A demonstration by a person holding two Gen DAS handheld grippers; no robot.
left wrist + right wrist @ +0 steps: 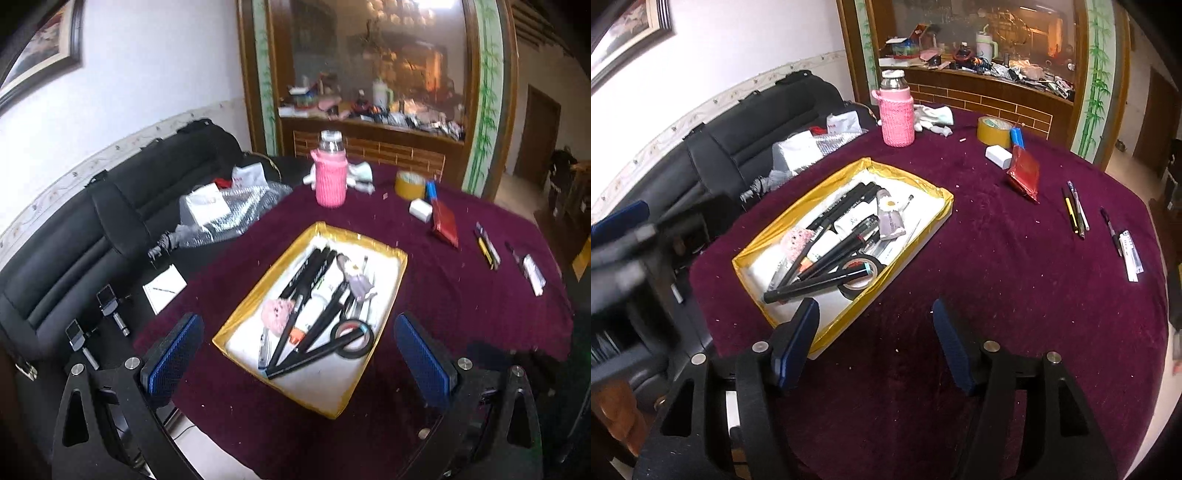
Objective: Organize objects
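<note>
Both pairs of blue-padded fingers stand apart with nothing between them, the left gripper [299, 354] above the near end of the one gold-rimmed tray [255, 295] and the right gripper [877, 341] over bare maroon cloth on the desk [960, 258] just beside the tray's near corner. The tray holds several black markers [314, 269], one roll of black tape [352, 338], one pink fuzzy ball [275, 314] and a small grey figure [358, 282]. Farther out on the desk lie one pink-sleeved bottle [897, 118], one roll of yellow tape [994, 131], one white box [998, 156], one red packet [1024, 173] and a loose cluster of pens [1076, 214], well apart from the tray, with a black sofa [738, 140] behind.
</note>
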